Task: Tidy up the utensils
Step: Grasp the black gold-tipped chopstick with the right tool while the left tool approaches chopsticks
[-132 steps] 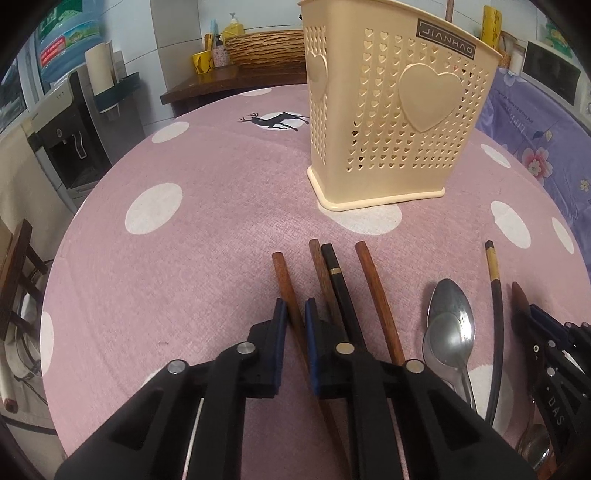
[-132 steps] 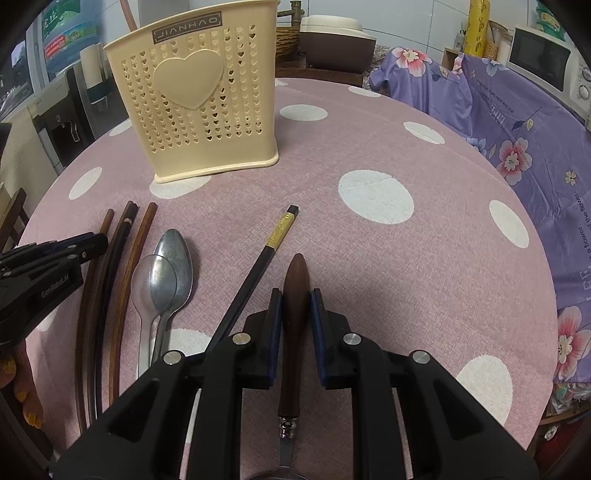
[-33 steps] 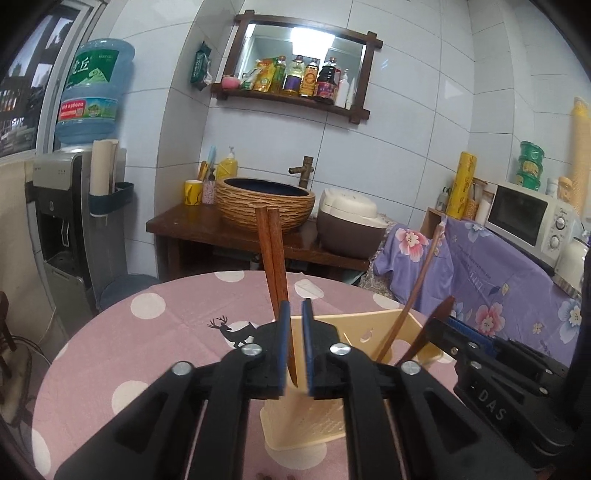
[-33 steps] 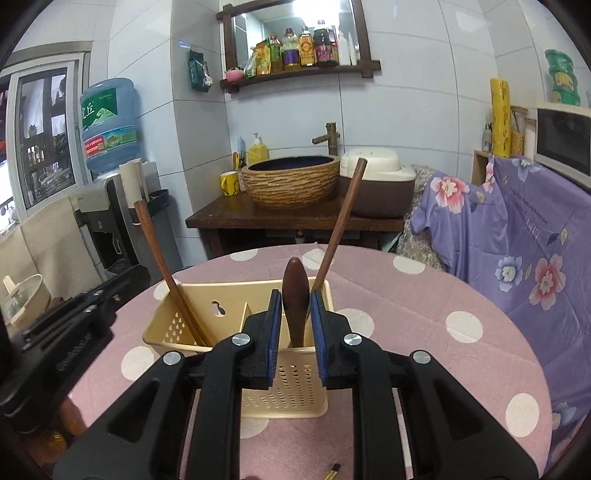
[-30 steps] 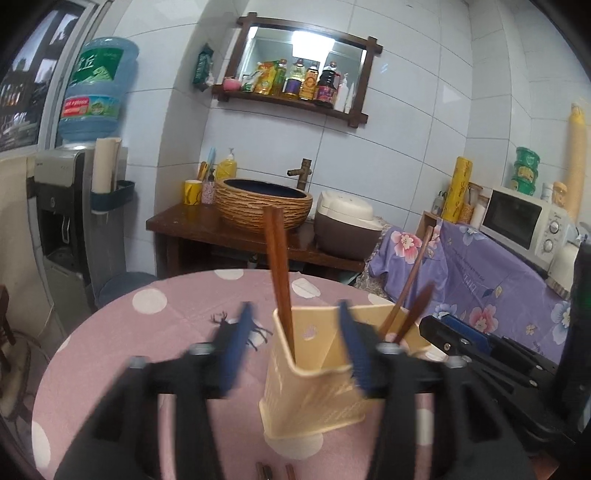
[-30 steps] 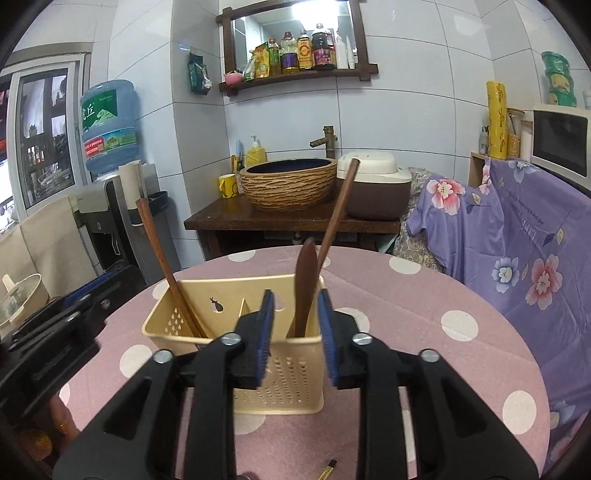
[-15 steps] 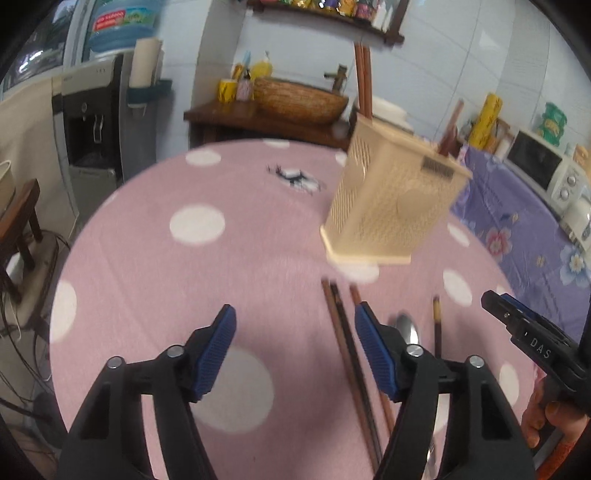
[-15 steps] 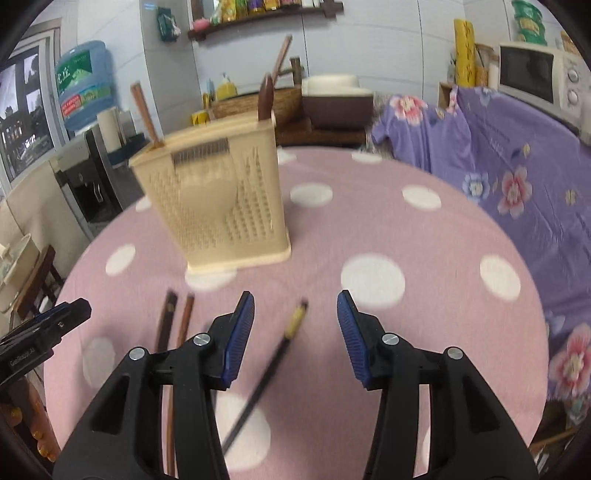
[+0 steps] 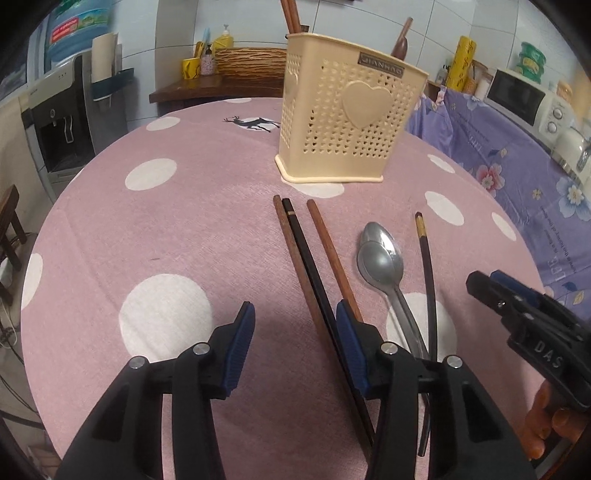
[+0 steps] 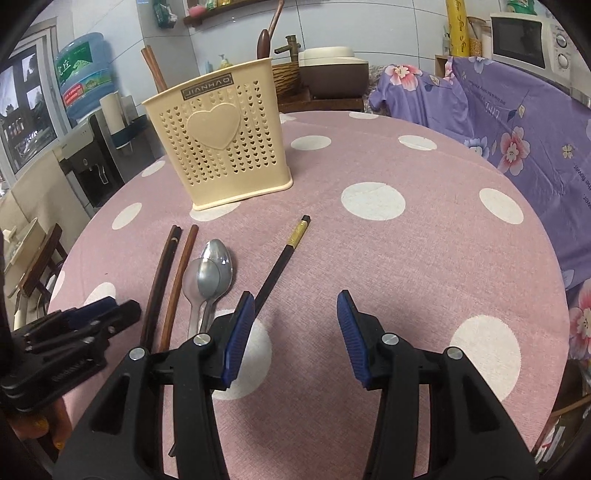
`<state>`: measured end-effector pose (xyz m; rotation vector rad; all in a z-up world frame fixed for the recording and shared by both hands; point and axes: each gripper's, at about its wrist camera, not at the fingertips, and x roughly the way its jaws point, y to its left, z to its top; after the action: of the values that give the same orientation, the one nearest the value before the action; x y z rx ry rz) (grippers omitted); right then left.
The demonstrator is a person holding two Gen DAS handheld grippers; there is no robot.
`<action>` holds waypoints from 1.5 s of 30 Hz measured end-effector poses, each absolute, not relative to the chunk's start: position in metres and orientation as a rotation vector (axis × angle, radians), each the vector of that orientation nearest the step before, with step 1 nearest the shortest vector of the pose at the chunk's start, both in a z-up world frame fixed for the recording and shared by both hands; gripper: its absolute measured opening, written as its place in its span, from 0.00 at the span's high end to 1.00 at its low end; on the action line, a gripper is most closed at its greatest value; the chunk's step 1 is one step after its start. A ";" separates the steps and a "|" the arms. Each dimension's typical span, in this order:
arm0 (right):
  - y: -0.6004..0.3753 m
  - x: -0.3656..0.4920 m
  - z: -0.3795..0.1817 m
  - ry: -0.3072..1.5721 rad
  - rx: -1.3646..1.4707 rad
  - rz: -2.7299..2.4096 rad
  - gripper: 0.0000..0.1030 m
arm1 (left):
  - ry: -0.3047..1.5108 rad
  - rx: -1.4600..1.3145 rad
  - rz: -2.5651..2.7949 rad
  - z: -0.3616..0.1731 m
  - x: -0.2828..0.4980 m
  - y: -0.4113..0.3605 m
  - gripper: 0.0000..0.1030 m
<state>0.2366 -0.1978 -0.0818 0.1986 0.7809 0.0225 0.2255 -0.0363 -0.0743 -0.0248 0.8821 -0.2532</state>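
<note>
A cream utensil holder (image 9: 347, 122) (image 10: 221, 147) stands on the pink dotted table, with brown chopsticks (image 9: 290, 14) and a dark wooden handle (image 9: 400, 40) sticking out of it. In front of it lie a brown chopstick (image 9: 295, 258), a black chopstick (image 9: 306, 258), another brown chopstick (image 9: 332, 258), two stacked spoons (image 9: 380, 258) (image 10: 210, 275) and a gold-banded black chopstick (image 9: 426, 258) (image 10: 284, 258). My left gripper (image 9: 293, 325) hangs low over the table, jaws closing, with the brown and black chopsticks between them, untouched. My right gripper (image 10: 293, 314) (image 9: 484, 286) is open over bare cloth.
A purple flowered cloth (image 10: 517, 122) covers furniture to the right, with a microwave (image 9: 521, 96) on it. A water dispenser (image 9: 66, 110) and a wooden sideboard (image 9: 207, 88) stand behind the table. A chair (image 10: 40, 266) sits at the left. Open cloth lies to the left (image 9: 166, 229).
Both grippers let go of their utensils in the holder, then drew back and sank toward the table. The left jaws are now narrower than half a second ago.
</note>
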 end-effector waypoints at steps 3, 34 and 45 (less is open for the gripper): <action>-0.198 0.236 -0.081 0.782 0.202 0.030 0.54 | 0.885 0.004 -0.233 -0.081 0.226 -0.042 0.58; -0.171 0.325 -0.099 0.945 0.146 -0.088 0.87 | 0.905 -0.030 -0.160 -0.068 0.265 -0.019 0.58; -0.192 0.358 -0.098 0.961 0.209 -0.054 0.91 | 0.957 -0.037 -0.201 -0.074 0.286 -0.032 0.58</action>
<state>0.3575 -0.1922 -0.0983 0.2092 0.9607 -0.0540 0.2860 -0.0319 -0.0742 -0.0373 0.9570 -0.2014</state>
